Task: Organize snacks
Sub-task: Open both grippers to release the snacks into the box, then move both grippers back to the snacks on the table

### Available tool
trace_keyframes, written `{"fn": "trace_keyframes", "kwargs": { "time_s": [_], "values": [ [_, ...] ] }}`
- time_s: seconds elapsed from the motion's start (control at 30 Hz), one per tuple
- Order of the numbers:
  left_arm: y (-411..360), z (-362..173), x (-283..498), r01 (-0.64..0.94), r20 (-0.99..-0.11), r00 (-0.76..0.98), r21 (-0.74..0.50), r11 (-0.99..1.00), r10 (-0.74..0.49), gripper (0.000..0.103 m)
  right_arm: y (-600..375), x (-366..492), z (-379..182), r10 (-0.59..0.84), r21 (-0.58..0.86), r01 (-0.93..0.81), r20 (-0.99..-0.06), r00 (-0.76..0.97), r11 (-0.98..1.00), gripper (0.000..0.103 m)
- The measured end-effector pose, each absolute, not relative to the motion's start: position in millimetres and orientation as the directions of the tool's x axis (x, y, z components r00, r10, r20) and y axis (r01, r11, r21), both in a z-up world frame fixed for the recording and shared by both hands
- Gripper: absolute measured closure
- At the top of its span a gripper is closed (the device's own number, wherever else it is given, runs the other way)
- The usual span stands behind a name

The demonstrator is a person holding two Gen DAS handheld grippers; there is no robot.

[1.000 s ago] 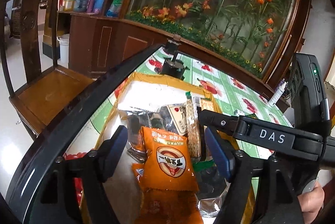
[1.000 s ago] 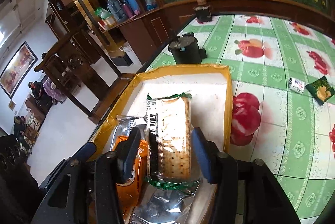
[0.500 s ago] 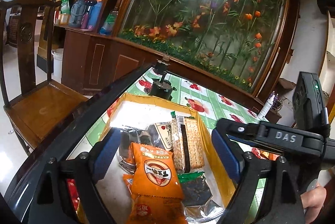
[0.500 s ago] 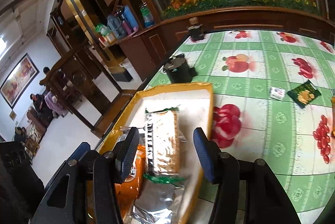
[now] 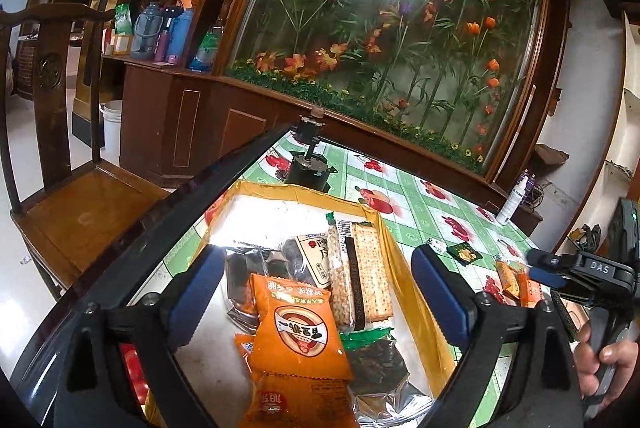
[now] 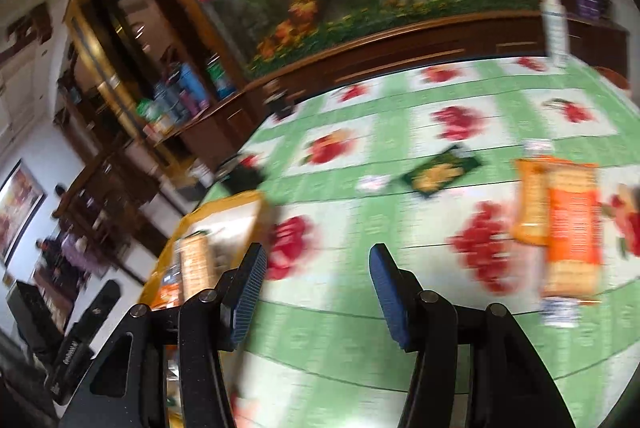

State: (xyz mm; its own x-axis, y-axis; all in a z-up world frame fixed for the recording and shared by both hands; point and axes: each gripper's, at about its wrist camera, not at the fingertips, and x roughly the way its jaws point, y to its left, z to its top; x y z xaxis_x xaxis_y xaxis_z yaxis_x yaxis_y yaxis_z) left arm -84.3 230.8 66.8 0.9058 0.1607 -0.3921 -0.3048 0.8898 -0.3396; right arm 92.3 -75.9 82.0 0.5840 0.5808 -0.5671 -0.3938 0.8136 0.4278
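The left gripper point(image 5: 316, 292) hovers over the yellow tray point(image 5: 404, 268) at the bench's near left corner; its jaws have just been opening and stand wide apart, nothing pressed between them. Below them lie an orange snack packet point(image 5: 298, 332), a cracker pack point(image 5: 366, 280) to its right and dark foil bags point(image 5: 376, 360). The right gripper point(image 6: 316, 292) is over the green fruit-print bench point(image 6: 360, 224), right of the tray point(image 6: 216, 211), jaws apart and empty. Orange snack packs point(image 6: 564, 224) lie far right, a green sachet point(image 6: 440, 171) farther back; this view is blurred.
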Motion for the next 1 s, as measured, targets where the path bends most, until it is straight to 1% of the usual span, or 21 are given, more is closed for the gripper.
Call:
{"fn": "trace_keyframes", "kwargs": {
  "time_s": [0.17, 0.27, 0.43, 0.5, 0.7, 0.8, 0.83, 0.9, 1.0],
  "values": [
    [230, 66, -82, -0.315, -0.4, 0.9, -0.328, 0.89, 0.171, 0.008, -142, 104, 78, 0.53, 0.479, -0.273, -0.557, 0.639, 0.834, 0.045],
    [228, 69, -84, -0.325, -0.394, 0.899, -0.311, 0.893, 0.19, 0.006, -165, 105, 80, 0.516, 0.497, -0.24, -0.544, 0.661, 0.834, 0.045],
    [217, 78, -93, -0.338, -0.373, 0.902, -0.29, 0.896, 0.219, 0.004, -178, 106, 81, 0.514, 0.504, -0.231, -0.543, 0.664, 0.832, 0.045],
    [211, 84, -96, -0.324, -0.363, 0.907, -0.284, 0.902, 0.212, 0.003, -180, 106, 80, 0.513, 0.503, -0.233, -0.541, 0.666, 0.832, 0.045],
    [179, 103, -95, -0.231, -0.356, 0.926, -0.264, 0.937, 0.128, 0.001, -191, 103, 82, 0.501, 0.492, -0.229, -0.54, 0.676, 0.84, 0.045],
    [157, 111, -91, -0.164, -0.357, 0.932, -0.263, 0.951, 0.062, 0.0, -198, 103, 82, 0.484, 0.477, -0.221, -0.546, 0.684, 0.851, 0.045],
    [148, 112, -89, -0.145, -0.364, 0.931, -0.265, 0.953, 0.04, 0.0, -201, 103, 81, 0.475, 0.472, -0.213, -0.549, 0.688, 0.855, 0.044],
    [132, 111, -82, -0.102, -0.386, 0.923, -0.261, 0.96, -0.007, 0.0, -207, 104, 80, 0.463, 0.471, -0.199, -0.553, 0.693, 0.859, 0.04],
    [102, 109, -70, -0.036, -0.411, 0.909, -0.248, 0.968, -0.071, 0.0, -217, 105, 79, 0.453, 0.472, -0.183, -0.558, 0.695, 0.862, 0.04]
  ]
}}
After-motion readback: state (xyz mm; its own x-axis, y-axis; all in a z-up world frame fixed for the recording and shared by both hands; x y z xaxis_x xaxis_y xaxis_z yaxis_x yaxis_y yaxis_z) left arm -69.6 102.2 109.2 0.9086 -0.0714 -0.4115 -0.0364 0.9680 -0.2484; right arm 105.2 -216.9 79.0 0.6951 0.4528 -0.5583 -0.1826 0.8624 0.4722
